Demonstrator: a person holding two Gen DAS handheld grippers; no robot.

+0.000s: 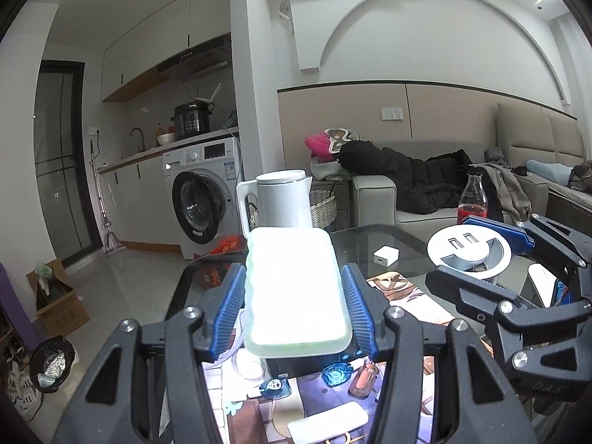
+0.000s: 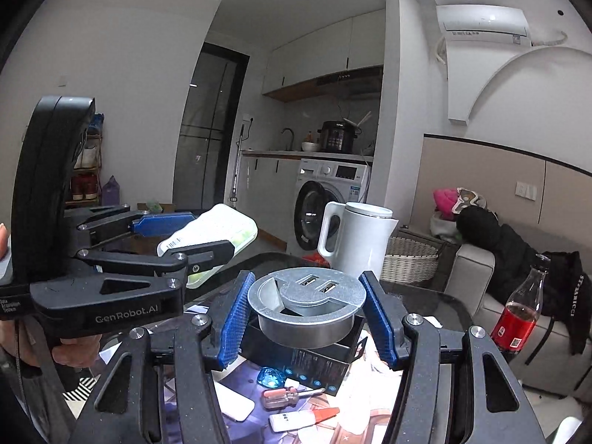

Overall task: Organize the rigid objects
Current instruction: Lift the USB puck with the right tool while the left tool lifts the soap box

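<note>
Right wrist: one silver USB socket (image 2: 307, 305), one kettle (image 2: 360, 240), one bottle (image 2: 521, 314).

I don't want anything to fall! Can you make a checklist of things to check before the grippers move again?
1. Left gripper pinches the frosted plastic box on both sides: ok.
2. Right gripper pinches the round silver USB socket: ok.
3. Both things lifted off the glass table: ok.
4. Grippers apart, not bumping: ok.
5. White kettle and red drink bottle standing upright: ok.
6. Free spot to set things down: cannot tell.
</note>
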